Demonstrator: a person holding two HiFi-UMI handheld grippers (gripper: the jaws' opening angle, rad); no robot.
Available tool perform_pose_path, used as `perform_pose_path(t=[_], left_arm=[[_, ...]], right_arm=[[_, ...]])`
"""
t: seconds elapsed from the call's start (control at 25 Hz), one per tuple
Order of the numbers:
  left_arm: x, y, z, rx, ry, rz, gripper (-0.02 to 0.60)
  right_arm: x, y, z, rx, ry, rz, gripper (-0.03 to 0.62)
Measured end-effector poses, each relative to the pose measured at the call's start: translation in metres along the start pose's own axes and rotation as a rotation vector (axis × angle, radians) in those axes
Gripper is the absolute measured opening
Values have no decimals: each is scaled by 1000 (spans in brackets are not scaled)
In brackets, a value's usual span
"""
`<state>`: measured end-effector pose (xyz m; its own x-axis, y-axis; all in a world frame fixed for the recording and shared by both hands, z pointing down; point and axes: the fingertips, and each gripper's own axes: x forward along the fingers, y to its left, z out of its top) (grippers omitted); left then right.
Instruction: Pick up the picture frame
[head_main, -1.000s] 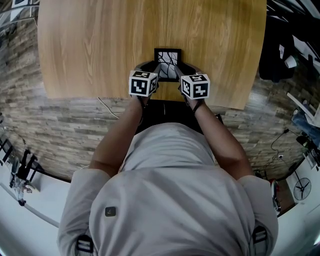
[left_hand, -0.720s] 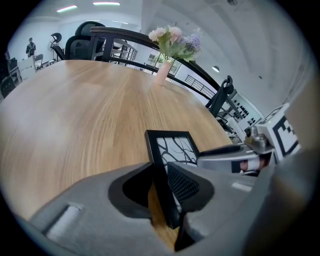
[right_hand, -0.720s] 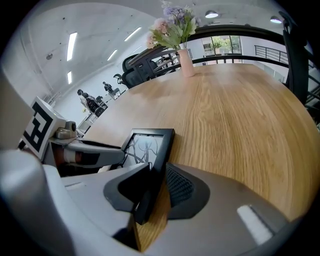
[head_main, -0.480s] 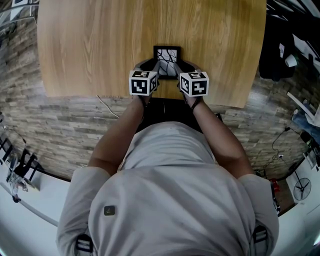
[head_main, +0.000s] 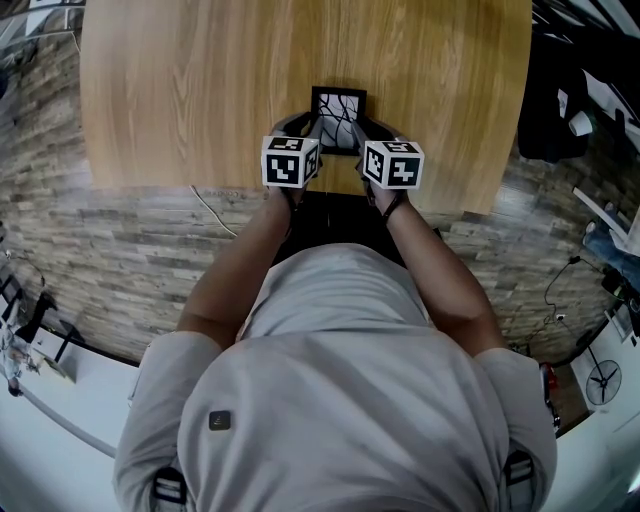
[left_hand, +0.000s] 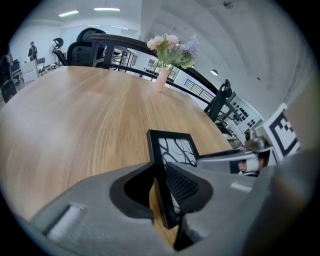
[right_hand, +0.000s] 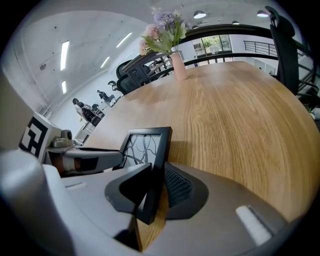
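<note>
A small black picture frame (head_main: 338, 102) with a branch-pattern print stands near the front edge of the wooden table (head_main: 200, 90). My left gripper (head_main: 318, 128) is at its left side and my right gripper (head_main: 357, 130) at its right side. In the left gripper view the frame's (left_hand: 172, 145) left bar sits between the left gripper's (left_hand: 160, 185) pads, which press on it. In the right gripper view the frame's (right_hand: 147, 145) right bar is pinched the same way by the right gripper (right_hand: 157, 185). Both pairs of jaws have just been closing onto the frame.
A pink vase of flowers (left_hand: 161, 80) stands at the far end of the table, and it also shows in the right gripper view (right_hand: 177, 65). Black office chairs (left_hand: 85, 45) line the far side. The person's body is right against the table's front edge (head_main: 330, 190).
Both hands have hardly moved and stay at the frame's two sides. The frame has not visibly shifted on the table.
</note>
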<state>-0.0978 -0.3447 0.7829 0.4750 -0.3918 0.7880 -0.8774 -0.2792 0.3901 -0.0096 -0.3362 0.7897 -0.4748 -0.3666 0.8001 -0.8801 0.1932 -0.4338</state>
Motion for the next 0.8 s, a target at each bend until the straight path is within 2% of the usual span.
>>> perform_pose_path(t=[0.36, 0.8], left_arm=[[-35, -5, 29, 22, -115, -12, 81], [-109, -19, 85, 119, -282, -27, 81]], right_arm=[[-29, 26, 29, -40, -131, -13, 89], [-87, 78, 80, -102, -314, -29, 87]])
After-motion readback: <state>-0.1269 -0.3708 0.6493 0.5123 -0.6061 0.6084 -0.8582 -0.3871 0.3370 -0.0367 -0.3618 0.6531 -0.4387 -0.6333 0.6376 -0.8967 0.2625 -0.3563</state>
